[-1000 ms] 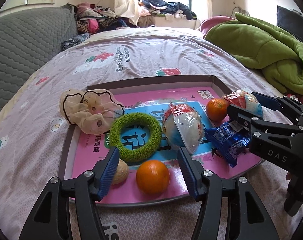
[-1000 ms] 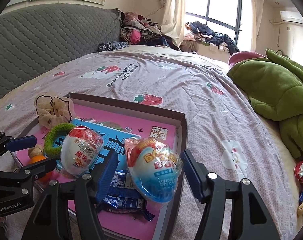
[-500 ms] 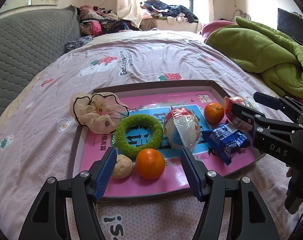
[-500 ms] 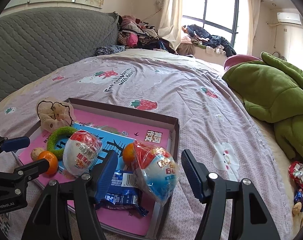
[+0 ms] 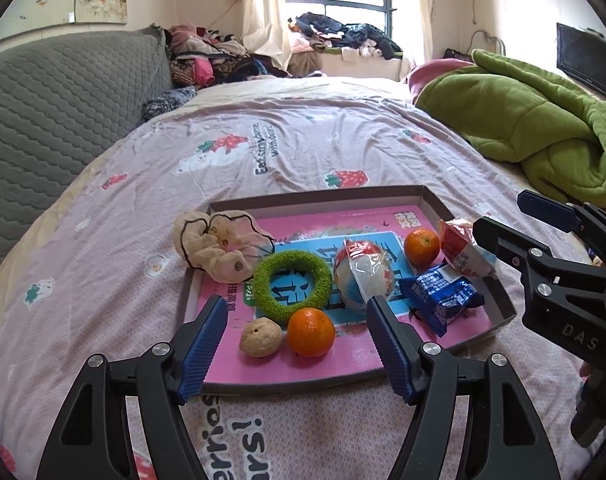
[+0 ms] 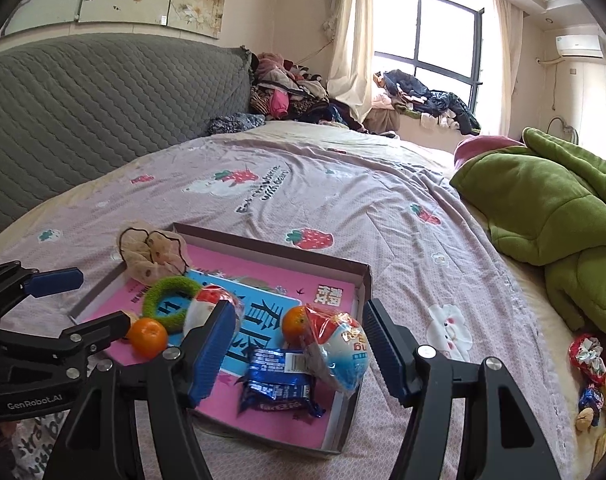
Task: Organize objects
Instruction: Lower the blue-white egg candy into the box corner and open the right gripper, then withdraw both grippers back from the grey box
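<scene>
Left wrist view shows the left gripper (image 5: pixel 297 344) spread wide with nothing in it, hanging over the near edge of the tray (image 5: pixel 323 384) on the bed (image 5: pixel 303 140). Inside the tray sit a walnut (image 5: pixel 261 343), an orange (image 5: pixel 311 332), a green ring (image 5: pixel 293 284), a frilly scrunchie (image 5: pixel 219 246), a wrapped egg toy (image 5: pixel 361 280), a blue snack pack (image 5: pixel 441 298) and a second orange (image 5: pixel 422 247). The right gripper (image 6: pixel 299 354) is wide apart too and holds nothing; another wrapped egg toy (image 6: pixel 337 354) leans on the tray's right wall just in front of it. It looks like that egg was just put in, so the next move may be to fetch the candies (image 6: pixel 589 376) lying far right on the bed, which means swinging the right gripper over there. One gripper says "DAS", the other "GenRobot.AI". The sheet reads "with berries", maybe, since it is small
</scene>
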### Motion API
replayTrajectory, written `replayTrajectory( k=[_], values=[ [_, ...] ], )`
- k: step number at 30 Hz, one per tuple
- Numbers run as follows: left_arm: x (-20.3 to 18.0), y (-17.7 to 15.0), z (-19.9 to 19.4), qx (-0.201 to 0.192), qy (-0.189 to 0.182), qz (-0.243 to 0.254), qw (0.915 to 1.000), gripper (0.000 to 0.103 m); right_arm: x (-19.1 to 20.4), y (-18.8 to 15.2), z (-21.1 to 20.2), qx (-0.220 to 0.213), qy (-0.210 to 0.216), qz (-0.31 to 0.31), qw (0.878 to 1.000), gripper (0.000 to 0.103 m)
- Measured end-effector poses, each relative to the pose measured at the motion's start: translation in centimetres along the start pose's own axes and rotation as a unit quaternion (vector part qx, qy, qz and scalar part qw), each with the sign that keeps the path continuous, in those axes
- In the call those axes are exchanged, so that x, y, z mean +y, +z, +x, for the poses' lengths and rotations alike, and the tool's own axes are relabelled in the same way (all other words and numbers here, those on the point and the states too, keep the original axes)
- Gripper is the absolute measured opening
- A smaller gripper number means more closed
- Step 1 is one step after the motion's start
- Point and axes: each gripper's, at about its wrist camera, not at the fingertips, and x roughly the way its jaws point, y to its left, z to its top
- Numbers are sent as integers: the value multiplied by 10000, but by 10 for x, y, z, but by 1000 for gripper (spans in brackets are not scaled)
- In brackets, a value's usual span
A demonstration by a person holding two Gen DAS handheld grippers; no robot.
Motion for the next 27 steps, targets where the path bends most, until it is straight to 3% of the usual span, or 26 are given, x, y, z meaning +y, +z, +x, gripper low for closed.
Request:
replayTrajectory(
  k=[13, 27],
  values=[
    [4, 5, -41, -251, -40, -48, 9997, 75, 9, 10, -50, -393, 82, 133, 9991, 71],
    [10, -9, -66, -238, 182, -78, 9995, 75, 19, -13, -81, -349, 78, 233, 9991, 72]
  ],
)
